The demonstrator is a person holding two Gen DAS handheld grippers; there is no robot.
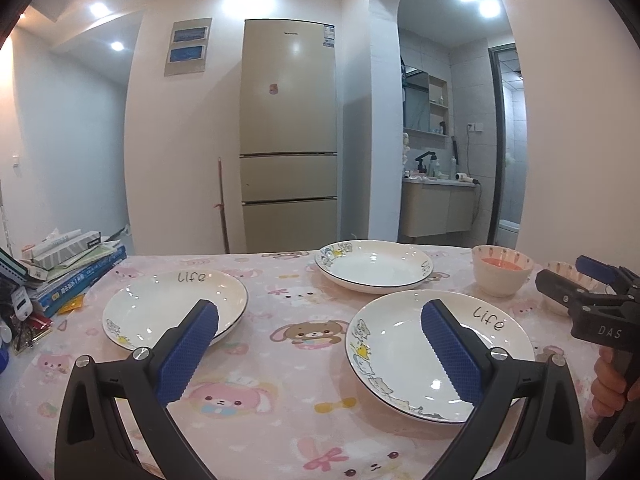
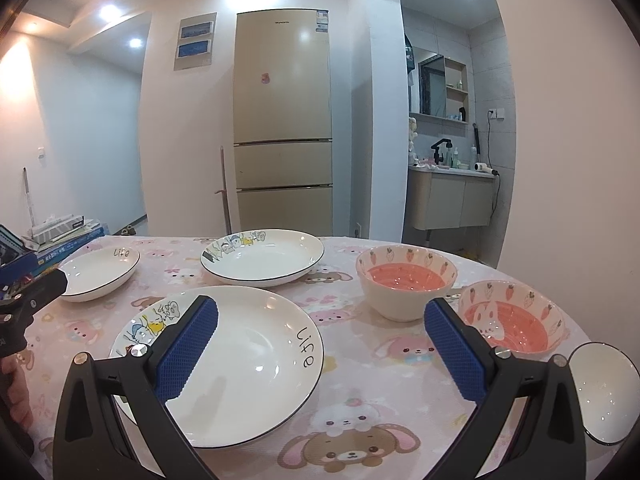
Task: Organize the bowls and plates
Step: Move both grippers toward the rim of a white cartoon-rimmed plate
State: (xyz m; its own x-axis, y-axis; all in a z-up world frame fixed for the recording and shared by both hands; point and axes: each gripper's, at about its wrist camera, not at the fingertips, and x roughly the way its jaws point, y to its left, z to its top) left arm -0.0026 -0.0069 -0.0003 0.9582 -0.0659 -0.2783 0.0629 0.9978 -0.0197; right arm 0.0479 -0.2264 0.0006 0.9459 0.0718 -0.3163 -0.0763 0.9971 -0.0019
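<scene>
Three white plates with cartoon prints lie on the pink tablecloth. The left plate (image 1: 176, 308) (image 2: 100, 274) reads "Life", the far plate (image 1: 374, 266) (image 2: 262, 256) sits in the middle, and the near plate (image 1: 420, 360) (image 2: 224, 364) is closest. A strawberry bowl (image 1: 502, 270) (image 2: 406, 280) stands upright at the right. A second bowl (image 2: 512, 320) is beside it. My left gripper (image 1: 320, 312) hovers open between the left and near plates. My right gripper (image 2: 320, 308) is open above the near plate's right rim, holding nothing.
A fourth white plate (image 2: 604, 392) sits at the right table edge. Books and a tissue box (image 1: 72, 264) are stacked on the table's left end. A fridge (image 1: 288, 136) stands beyond the far edge. A hand (image 1: 612, 380) holds the right gripper's handle.
</scene>
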